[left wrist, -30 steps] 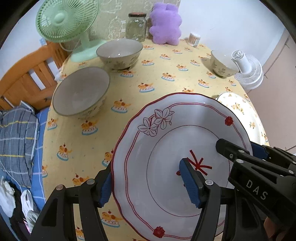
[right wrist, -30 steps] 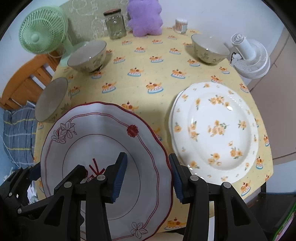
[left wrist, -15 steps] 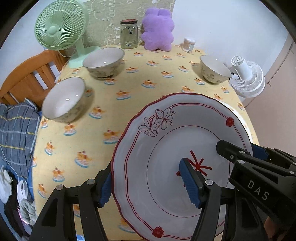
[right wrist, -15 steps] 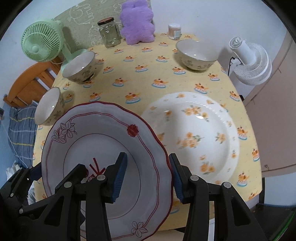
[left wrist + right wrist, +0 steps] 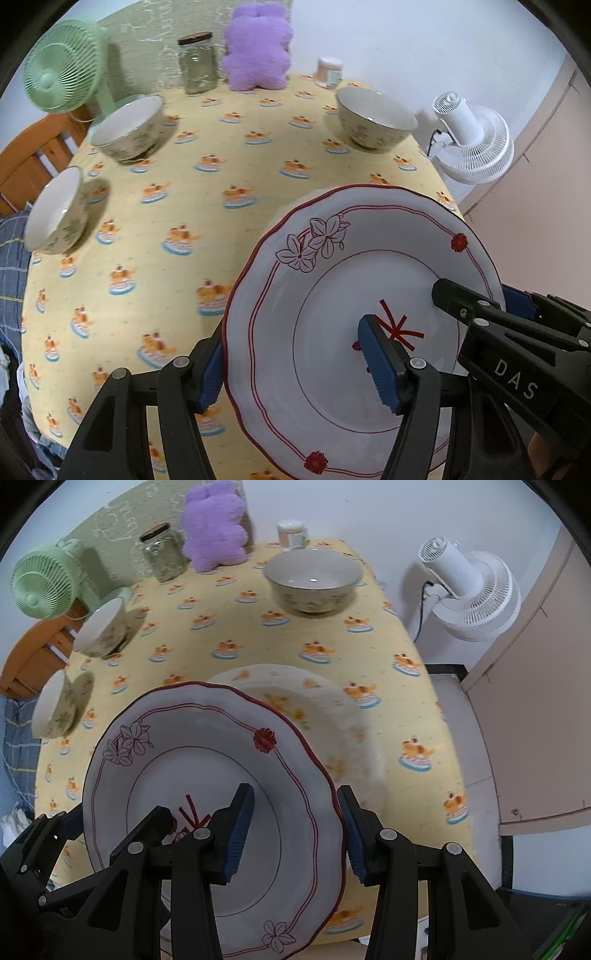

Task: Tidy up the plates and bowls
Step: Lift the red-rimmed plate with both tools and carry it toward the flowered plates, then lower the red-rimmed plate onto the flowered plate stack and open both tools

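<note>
A white plate with a wavy red rim (image 5: 332,288) (image 5: 184,775) hangs tilted above the yellow tablecloth (image 5: 177,206). My left gripper (image 5: 295,369) is shut on its left rim, one pad inside the plate and one beneath the edge. My right gripper (image 5: 295,832) is shut on the opposite rim. Just beyond and partly under it lies an orange-flowered plate (image 5: 314,709). Three patterned bowls stand on the table: back right (image 5: 373,116) (image 5: 314,578), back left (image 5: 129,127) (image 5: 103,627) and left edge (image 5: 55,210) (image 5: 61,701).
Along the back stand a green fan (image 5: 62,77), a glass jar (image 5: 197,62), a purple plush toy (image 5: 258,51) and a small tub (image 5: 328,72). A white fan (image 5: 476,590) stands off the table's right edge. A wooden chair (image 5: 26,166) and checked cloth are left.
Both grippers carried the red-rimmed plate to the right, so it now overlaps the flowered plate. The bowls have slid left in both views. The grips are unchanged.
</note>
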The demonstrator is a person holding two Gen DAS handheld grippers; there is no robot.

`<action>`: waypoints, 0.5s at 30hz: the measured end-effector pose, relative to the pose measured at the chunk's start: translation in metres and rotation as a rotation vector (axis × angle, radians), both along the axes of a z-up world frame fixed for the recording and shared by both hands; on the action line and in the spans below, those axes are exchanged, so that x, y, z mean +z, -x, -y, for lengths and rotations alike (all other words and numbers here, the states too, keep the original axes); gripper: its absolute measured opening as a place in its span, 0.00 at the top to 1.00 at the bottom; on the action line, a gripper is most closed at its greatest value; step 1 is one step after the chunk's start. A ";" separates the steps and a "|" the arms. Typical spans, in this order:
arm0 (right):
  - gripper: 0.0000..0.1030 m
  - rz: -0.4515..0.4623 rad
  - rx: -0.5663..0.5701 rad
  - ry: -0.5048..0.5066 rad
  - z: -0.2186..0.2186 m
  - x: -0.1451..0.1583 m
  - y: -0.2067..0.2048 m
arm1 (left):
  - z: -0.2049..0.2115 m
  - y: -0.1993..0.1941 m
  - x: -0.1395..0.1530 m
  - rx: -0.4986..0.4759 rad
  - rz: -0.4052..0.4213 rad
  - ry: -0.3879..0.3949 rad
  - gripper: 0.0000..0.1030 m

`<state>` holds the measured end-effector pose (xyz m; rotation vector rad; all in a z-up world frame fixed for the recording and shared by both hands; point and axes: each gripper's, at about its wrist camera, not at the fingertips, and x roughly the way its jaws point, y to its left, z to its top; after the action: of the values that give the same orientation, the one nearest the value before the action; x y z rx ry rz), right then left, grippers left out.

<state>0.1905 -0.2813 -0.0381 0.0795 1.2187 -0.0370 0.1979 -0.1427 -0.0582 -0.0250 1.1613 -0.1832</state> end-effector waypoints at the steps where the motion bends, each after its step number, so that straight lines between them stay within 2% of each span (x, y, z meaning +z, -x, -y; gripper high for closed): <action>1: 0.52 -0.002 0.003 0.002 0.004 -0.002 -0.001 | 0.004 -0.001 -0.002 -0.002 -0.003 0.000 0.34; 10: 0.52 -0.027 0.069 0.017 0.028 -0.022 -0.015 | 0.027 -0.012 -0.023 0.004 -0.057 0.005 0.33; 15: 0.52 -0.047 0.085 0.018 0.033 -0.031 -0.025 | 0.035 -0.017 -0.028 0.008 -0.061 -0.010 0.32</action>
<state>0.2156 -0.3142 -0.0694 0.0109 1.2669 0.0245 0.2153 -0.1775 -0.0865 -0.0264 1.2231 -0.1710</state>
